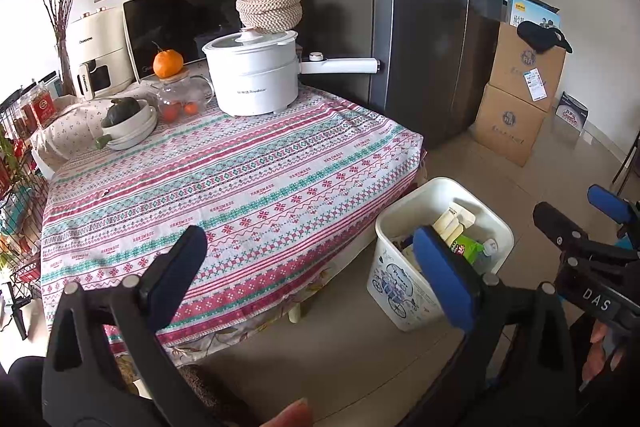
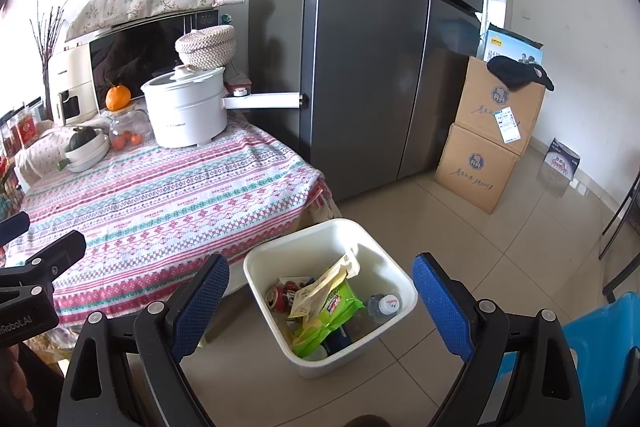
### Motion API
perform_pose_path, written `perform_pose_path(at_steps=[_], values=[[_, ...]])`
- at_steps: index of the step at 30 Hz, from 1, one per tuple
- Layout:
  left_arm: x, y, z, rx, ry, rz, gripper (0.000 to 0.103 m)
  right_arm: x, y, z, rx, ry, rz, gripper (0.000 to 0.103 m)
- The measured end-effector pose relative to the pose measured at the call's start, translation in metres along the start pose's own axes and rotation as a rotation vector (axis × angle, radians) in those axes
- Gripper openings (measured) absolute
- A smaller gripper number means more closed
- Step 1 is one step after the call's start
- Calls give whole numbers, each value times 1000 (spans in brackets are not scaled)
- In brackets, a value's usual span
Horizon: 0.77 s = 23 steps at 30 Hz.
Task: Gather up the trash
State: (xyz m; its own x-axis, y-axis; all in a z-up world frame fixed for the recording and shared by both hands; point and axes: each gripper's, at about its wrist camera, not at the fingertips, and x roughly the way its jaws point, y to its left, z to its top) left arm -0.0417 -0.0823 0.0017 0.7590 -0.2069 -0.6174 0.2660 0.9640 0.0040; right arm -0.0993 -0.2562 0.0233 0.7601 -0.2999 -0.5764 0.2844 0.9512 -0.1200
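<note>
A white trash bin (image 2: 392, 267) (image 1: 408, 211) stands on the tiled floor by the table's corner. Inside lie a green packet (image 2: 340, 305), a red can (image 2: 278, 297), a beige pouch (image 2: 320, 287) and a clear bottle (image 2: 386, 303). My right gripper (image 2: 320, 301) hangs open above the bin with nothing between its blue pads. My left gripper (image 1: 308, 267) is open too, empty, over the table's near edge and the bin's left side. The patterned tablecloth (image 1: 224, 183) shows no loose trash in front.
At the table's back stand a white electric pot (image 1: 256, 75), a glass teapot with an orange (image 1: 170, 67), stacked bowls (image 1: 128, 125) and a microwave (image 1: 192, 23). A grey fridge (image 2: 368, 67) and cardboard boxes (image 2: 492, 139) lie beyond. A blue plastic stool (image 2: 600, 339) sits at right.
</note>
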Motion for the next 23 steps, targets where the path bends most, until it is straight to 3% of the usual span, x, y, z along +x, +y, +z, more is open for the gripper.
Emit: perform_pose_path(at_steps=[23], values=[[3, 2, -2, -29, 40, -14, 102, 4, -1, -1, 4, 7, 2, 94]])
